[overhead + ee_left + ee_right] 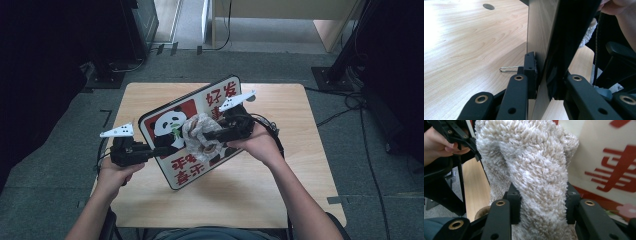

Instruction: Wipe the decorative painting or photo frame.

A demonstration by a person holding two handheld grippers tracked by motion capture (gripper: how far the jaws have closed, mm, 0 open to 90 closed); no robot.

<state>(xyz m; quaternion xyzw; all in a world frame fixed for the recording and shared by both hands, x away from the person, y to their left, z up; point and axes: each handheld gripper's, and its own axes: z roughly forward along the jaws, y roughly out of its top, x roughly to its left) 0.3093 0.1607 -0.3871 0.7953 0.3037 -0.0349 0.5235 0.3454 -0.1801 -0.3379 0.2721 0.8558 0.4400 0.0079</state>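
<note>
High view: panda sign board [172, 131], tilted above the table [280, 200], clamped at its edge by left gripper [159, 150]; right gripper [206, 136] presses a fluffy cloth [197, 131] on its face. Left gripper view: jaws shut on the board's edge [544, 50], a metal clip [507, 68] just left. Right gripper view: jaws closed around the cloth [536, 177], board [604, 165] behind at right.

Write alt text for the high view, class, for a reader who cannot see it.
Over a wooden table, the left gripper clamps the edge of a tilted panda sign while the right gripper presses a fluffy cloth against its face. The person's forearms enter from below.
</note>
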